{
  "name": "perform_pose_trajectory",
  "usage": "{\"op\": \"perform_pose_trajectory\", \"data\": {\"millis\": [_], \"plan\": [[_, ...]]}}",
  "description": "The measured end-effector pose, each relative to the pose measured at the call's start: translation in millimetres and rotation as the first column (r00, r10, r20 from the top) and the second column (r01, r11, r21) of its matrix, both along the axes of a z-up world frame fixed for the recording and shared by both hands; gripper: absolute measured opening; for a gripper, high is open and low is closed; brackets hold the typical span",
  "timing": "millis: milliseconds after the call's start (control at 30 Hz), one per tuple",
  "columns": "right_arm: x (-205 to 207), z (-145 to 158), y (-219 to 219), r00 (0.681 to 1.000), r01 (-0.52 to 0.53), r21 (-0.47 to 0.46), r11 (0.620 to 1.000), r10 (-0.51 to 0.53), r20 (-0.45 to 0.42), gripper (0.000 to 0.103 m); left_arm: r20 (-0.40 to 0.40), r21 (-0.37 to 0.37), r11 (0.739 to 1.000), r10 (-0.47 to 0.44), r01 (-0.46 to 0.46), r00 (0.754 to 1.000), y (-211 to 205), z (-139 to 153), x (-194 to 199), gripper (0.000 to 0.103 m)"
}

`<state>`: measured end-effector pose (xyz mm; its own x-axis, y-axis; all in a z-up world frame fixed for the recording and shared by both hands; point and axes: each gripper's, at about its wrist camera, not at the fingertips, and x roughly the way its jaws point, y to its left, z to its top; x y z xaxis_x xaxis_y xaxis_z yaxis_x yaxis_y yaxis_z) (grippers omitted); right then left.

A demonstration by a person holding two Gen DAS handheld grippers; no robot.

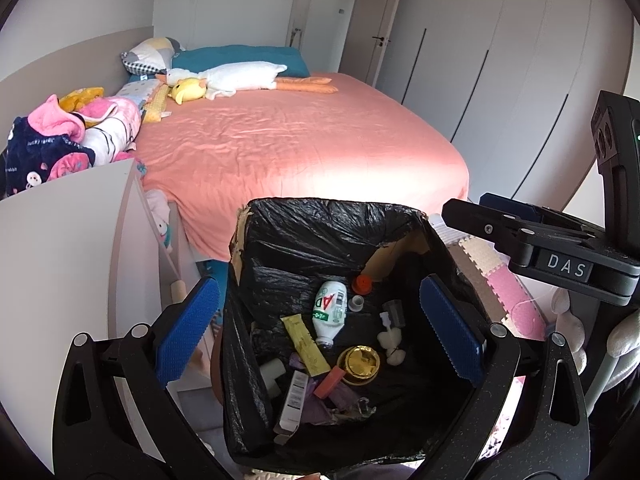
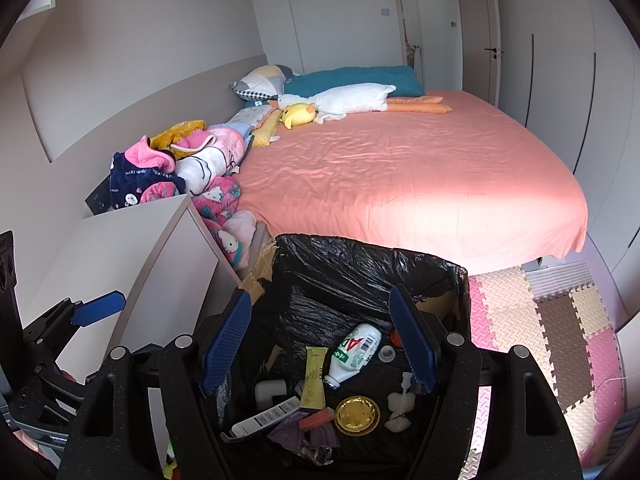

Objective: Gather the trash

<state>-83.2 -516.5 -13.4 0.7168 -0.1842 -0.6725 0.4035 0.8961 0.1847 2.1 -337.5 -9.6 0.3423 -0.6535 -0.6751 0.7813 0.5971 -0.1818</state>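
Both grippers hang over the bin point(image 1: 256, 280), a cardboard box w/ black bag liner, at the foot of the bed point(image 1: 304, 148). Left gripper point(image 1: 320, 328): jaws spread wide, nothing between the pads, one blue pad each side of the bin opening. Right gripper point(image 2: 320, 344): jaws apart too, gripping nothing. Trash lies at the bin bottom: white bottle point(image 1: 331, 314), gold lid point(image 1: 359, 362) just beside it, yellow packet point(image 1: 306, 346), orange cap point(image 1: 363, 283). White cabinet point(image 1: 60, 248) left of bin, foam mat point(image 2: 552, 332) right of it.
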Motion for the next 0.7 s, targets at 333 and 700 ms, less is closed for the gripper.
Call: {"op": "perform_pose_trajectory", "data": {"millis": [333,700], "plan": [[-1.0,-3.0,-0.9,1.000,0.001,0.006,1.000,-0.001,-0.007,0.072,-0.016,0.007,1.000,0.004,-0.004,1.000,-2.1,-2.3,2.1,0.097],[-2.0,-4.1,-1.9,1.000,0.003,0.010,1.000,-0.003,-0.009,0.072,-0.019,0.029,0.999,-0.019,0.020,1.000,-6.9,-5.8,-1.0,0.097]]}}
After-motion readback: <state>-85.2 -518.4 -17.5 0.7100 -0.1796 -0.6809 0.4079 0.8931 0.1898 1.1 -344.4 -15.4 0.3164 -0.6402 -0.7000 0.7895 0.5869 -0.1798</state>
